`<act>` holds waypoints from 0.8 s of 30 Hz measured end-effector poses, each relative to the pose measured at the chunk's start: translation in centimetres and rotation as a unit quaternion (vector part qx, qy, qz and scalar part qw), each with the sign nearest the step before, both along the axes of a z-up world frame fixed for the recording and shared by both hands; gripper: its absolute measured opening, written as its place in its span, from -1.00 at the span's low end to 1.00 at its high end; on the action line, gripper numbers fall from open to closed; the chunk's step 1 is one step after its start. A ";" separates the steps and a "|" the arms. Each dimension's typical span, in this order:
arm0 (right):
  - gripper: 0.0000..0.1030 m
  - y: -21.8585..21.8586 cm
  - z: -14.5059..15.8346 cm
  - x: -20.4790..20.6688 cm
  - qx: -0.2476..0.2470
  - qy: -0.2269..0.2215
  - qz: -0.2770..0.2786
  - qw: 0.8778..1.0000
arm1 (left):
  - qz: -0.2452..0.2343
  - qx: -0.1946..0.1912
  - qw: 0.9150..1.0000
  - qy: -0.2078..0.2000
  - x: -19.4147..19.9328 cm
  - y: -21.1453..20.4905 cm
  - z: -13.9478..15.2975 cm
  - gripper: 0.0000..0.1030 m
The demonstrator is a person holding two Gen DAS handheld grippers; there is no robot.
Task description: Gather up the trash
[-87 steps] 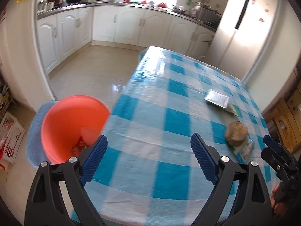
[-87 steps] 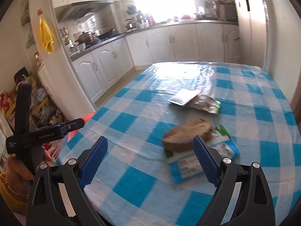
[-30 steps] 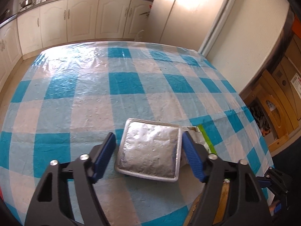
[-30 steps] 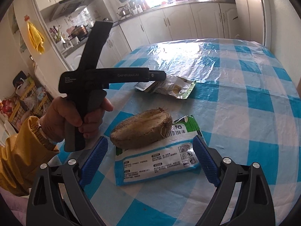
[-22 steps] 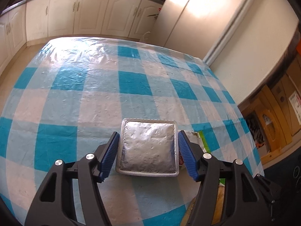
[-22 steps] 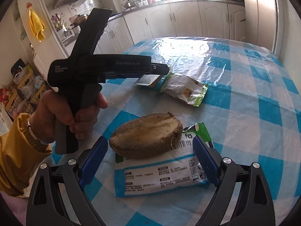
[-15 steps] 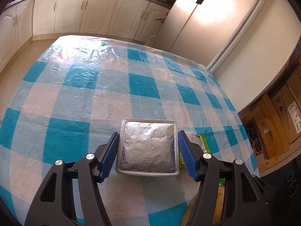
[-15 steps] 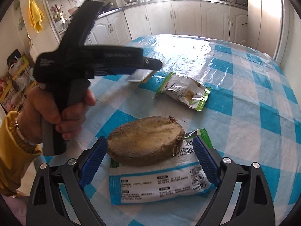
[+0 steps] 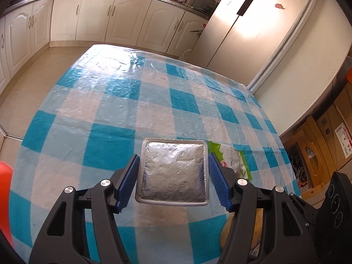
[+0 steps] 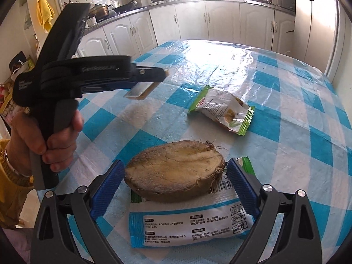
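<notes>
My left gripper (image 9: 173,167) is shut on a square silver foil packet (image 9: 172,171) and holds it lifted above the blue checked tablecloth (image 9: 114,101); the packet also shows in the right wrist view (image 10: 140,90), clear of the table. My right gripper (image 10: 175,171) is open, with its blue pads on either side of a cut brown root vegetable (image 10: 176,171) that lies on a white and blue wrapper (image 10: 189,224). A green and white snack wrapper (image 10: 222,107) lies further back; it also shows in the left wrist view (image 9: 231,160).
An orange bin (image 9: 5,198) stands off the table's left edge. White kitchen cabinets (image 9: 123,19) and a fridge (image 9: 246,26) stand beyond the table. Cardboard boxes (image 9: 325,145) stand at the right wall.
My left gripper closed on the foil packet and lifted it off the table. My right gripper moved forward until its pads came beside the root vegetable.
</notes>
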State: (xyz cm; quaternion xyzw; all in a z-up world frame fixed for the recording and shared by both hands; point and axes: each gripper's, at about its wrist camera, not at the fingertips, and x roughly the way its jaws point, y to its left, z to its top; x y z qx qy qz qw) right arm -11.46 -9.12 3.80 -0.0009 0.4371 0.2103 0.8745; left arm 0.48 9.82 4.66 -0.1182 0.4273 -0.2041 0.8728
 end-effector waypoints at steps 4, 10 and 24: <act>0.82 0.1 -0.1 0.1 -0.005 -0.001 0.002 1.000 | 0.007 -0.006 1.000 0.004 -0.6 0.8 0.0 0.24; 0.82 0.3 -0.1 0.0 -0.011 -0.001 0.005 1.000 | 0.011 -0.004 1.000 0.004 -1.7 1.2 0.0 0.25; 0.83 0.5 -0.1 -0.3 -0.018 -0.003 0.013 1.000 | 0.020 -0.005 1.000 0.008 -3.6 2.4 -0.1 0.25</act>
